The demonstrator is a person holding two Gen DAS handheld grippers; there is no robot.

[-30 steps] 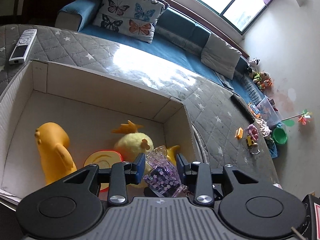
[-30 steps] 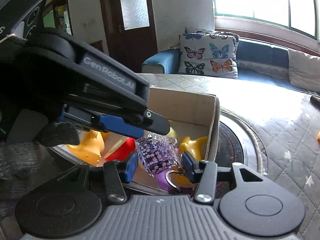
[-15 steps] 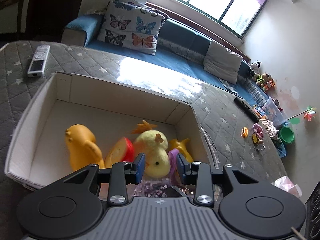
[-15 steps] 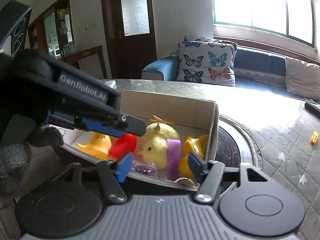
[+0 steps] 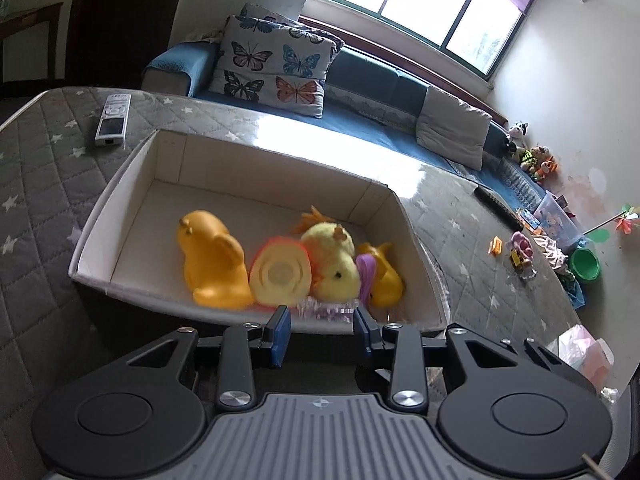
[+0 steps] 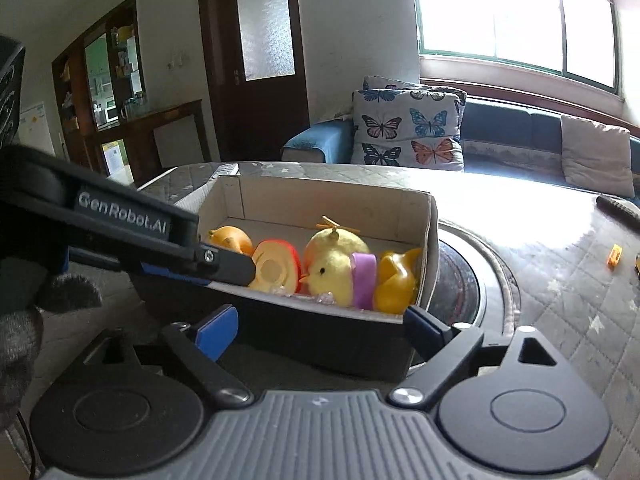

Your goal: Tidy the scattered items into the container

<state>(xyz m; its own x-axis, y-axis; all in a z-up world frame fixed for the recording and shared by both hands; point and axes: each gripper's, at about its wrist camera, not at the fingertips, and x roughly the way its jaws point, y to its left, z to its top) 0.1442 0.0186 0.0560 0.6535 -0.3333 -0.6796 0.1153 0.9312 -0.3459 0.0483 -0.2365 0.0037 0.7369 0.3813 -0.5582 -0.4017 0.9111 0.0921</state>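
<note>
Two claws empty, jaws parted | left claw [image 5: 320, 330] and right claw [image 6: 320, 322] hang just short of the box [image 5: 120, 196] | clear flowered pouch [image 5: 326, 307] lies inside against its near wall, beside the plush chick [image 5: 334, 268] | only the left view shows the remote [image 5: 113, 120] on the quilted surface [image 5: 40, 168]; the right view shows a gloved hand [image 6: 20, 340].

A: What sits before the right tongs [image 6: 316, 330]?
B: An open cardboard box [image 6: 430, 236] on the quilted table [image 6: 560, 280], holding a yellow plush chick [image 6: 334, 258] and orange toys.
A: And the tongs?
B: Spread wide, empty; the left tongs [image 6: 224, 264] reach over the box
</note>
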